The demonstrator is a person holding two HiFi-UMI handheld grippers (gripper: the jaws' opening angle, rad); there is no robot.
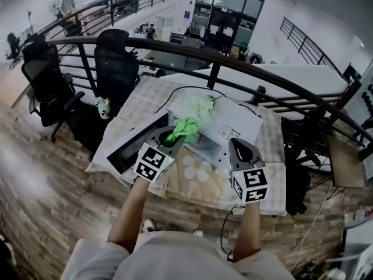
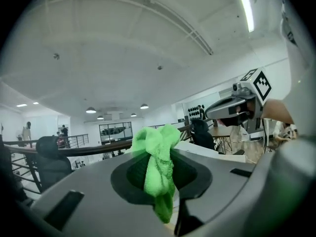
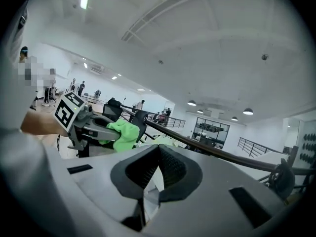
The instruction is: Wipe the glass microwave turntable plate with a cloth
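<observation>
A bright green cloth (image 1: pixel 183 128) is bunched in my left gripper (image 1: pixel 175 136), which is shut on it just in front of the open white microwave (image 1: pixel 236 121). In the left gripper view the cloth (image 2: pixel 159 167) hangs out between the jaws and the gripper (image 2: pixel 160 179) points upward at the ceiling. My right gripper (image 1: pixel 238 146) is held up to the right of it, jaws together with nothing in them (image 3: pixel 158 152). It sees the left gripper (image 3: pixel 106 132) and the cloth (image 3: pixel 123 131). I cannot make out the glass turntable plate in any view.
The microwave's dark door (image 1: pixel 137 143) hangs open to the left. White flowers (image 1: pixel 204 105) lie on top of it. A flower-print mat (image 1: pixel 198 169) covers the table's near edge (image 1: pixel 192 198). Black office chairs (image 1: pixel 116 63) and a curved railing (image 1: pixel 245 63) stand behind.
</observation>
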